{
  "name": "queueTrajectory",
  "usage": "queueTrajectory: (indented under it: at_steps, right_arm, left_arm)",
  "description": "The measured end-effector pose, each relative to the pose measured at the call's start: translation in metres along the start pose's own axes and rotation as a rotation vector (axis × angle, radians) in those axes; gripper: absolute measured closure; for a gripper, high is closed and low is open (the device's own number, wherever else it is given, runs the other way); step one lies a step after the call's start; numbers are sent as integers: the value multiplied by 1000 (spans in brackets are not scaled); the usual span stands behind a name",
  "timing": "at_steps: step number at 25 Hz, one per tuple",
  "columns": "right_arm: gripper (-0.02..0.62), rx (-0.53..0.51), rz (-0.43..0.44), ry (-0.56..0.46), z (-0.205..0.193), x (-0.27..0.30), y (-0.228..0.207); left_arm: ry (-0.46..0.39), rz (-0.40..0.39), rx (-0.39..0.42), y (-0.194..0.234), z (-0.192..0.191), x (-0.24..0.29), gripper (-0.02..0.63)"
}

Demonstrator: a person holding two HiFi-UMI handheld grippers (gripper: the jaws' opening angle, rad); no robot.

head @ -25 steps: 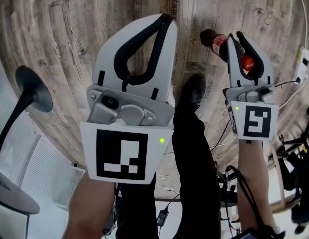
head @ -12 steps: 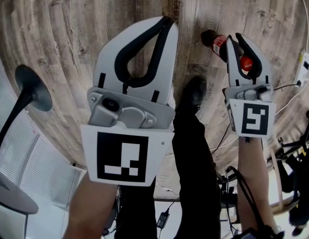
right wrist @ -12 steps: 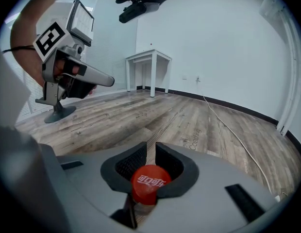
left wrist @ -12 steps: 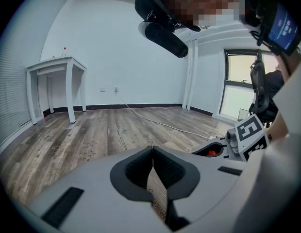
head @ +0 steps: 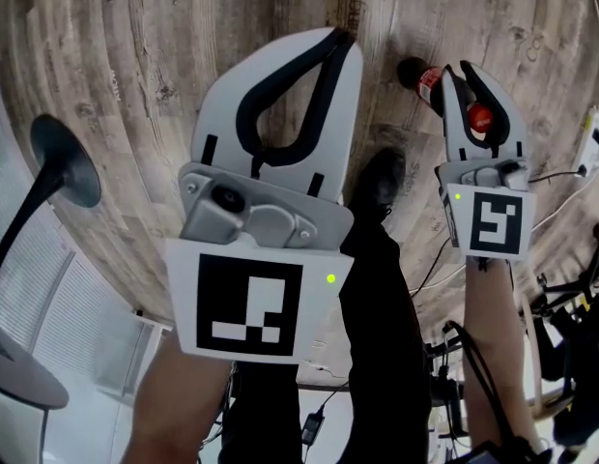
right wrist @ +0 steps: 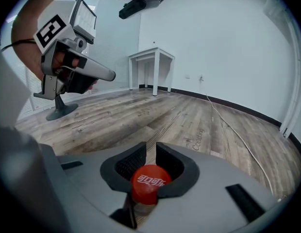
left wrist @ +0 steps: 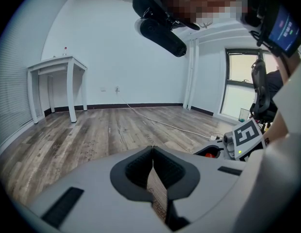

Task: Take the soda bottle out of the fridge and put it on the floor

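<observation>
The left gripper (left wrist: 153,152) is closed on nothing, while the right gripper (right wrist: 150,149) clamps the soda bottle (right wrist: 149,182) only at its neck under the red cap, so the body hanging toward the wooden floor (head: 135,85) may, I think, swing and fall over if released before its base stands flat.

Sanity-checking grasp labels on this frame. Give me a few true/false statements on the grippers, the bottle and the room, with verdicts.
1. The right gripper is shut on the soda bottle near its cap. True.
2. The left gripper holds a can. False: its jaws are together with nothing between them.
3. The bottle's cap is blue. False: it is red.
4. The floor is wood plank. True.
5. A white table stands in the room. True.
</observation>
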State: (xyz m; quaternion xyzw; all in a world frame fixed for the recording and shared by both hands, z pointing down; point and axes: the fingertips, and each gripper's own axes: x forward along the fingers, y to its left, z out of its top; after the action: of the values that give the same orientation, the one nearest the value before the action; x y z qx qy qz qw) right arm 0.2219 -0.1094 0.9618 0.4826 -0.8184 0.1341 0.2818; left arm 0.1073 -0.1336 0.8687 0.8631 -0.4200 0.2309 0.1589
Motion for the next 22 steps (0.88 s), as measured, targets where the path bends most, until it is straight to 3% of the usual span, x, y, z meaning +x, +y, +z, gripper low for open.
queueTrajectory:
  at_steps: [8, 10, 22]
  right_arm:
    - [501, -32, 17, -16, 6, -1, 8]
    - [460, -41, 30, -15, 7, -1, 12]
    - [437, -51, 47, -42, 21, -4, 21]
  left_arm:
    - [-9, 1, -5, -2, 4, -2, 589]
    - [-9, -1, -5, -3, 5, -4, 589]
    - [-17, 4, 5, -4, 11, -14, 588]
